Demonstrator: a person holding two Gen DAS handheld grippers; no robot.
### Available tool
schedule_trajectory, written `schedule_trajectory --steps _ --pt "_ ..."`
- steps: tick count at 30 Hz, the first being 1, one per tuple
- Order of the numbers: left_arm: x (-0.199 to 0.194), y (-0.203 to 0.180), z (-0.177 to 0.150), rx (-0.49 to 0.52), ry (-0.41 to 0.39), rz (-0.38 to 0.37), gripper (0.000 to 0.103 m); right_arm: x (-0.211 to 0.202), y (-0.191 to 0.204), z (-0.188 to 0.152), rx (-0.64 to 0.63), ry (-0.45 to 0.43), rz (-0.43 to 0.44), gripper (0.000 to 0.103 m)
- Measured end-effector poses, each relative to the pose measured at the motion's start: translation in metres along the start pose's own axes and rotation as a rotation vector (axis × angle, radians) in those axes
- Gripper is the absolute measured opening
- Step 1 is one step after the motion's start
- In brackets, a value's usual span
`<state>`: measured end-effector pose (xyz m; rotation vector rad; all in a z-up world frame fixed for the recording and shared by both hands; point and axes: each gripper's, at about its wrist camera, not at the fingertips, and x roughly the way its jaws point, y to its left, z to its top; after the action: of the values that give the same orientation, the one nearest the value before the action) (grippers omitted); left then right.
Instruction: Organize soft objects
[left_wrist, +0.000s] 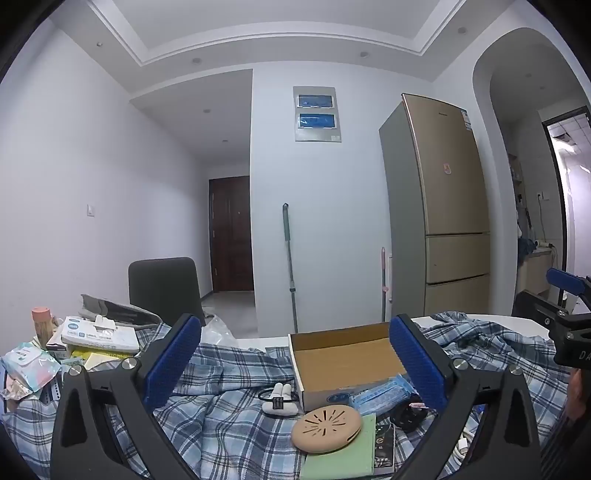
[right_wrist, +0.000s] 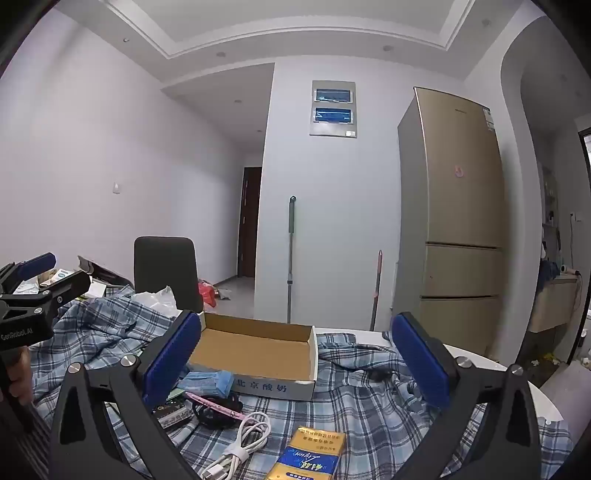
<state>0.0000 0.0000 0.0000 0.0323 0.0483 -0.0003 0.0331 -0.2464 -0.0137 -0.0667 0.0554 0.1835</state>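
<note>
Basically nothing sorted yet; both tools wide apart, holding nothing.
Cardboard box (right_wrist: 258, 354) sits empty on the plaid shirt (right_wrist: 369, 398); shirt lies rumpled, unfolded, across the table; blue tissue pack (left_wrist: 384, 393) just beside box front; left gripper (left_wrist: 295, 365) & right gripper (right_wrist: 295, 365) hover level over the clutter; all pickup work left, I'd say.

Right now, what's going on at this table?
A person holds two grippers level above a table covered with a plaid cloth. Both the left gripper and the right gripper are wide open and hold nothing. An empty cardboard box sits in the middle, with small items loose around it: a blue packet, a white cable, a tan round case. Nothing has been put in the box yet.
</note>
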Motion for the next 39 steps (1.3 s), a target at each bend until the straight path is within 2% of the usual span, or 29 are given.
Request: schedule_trajectory --steps 15,39 --pt "0.0013 0.0003 -0.0017 0.008 0.002 0.010 0.103 -0.0041 -0.0014 0.0017 0.015 -0.025 -0.016 0.103" --pt "0.0047 -0.0005 0.0003 0.007 0.016 0.007 0.103 -0.0001 -0.0010 -0.0016 0.003 -0.002 -0.011 0.103"
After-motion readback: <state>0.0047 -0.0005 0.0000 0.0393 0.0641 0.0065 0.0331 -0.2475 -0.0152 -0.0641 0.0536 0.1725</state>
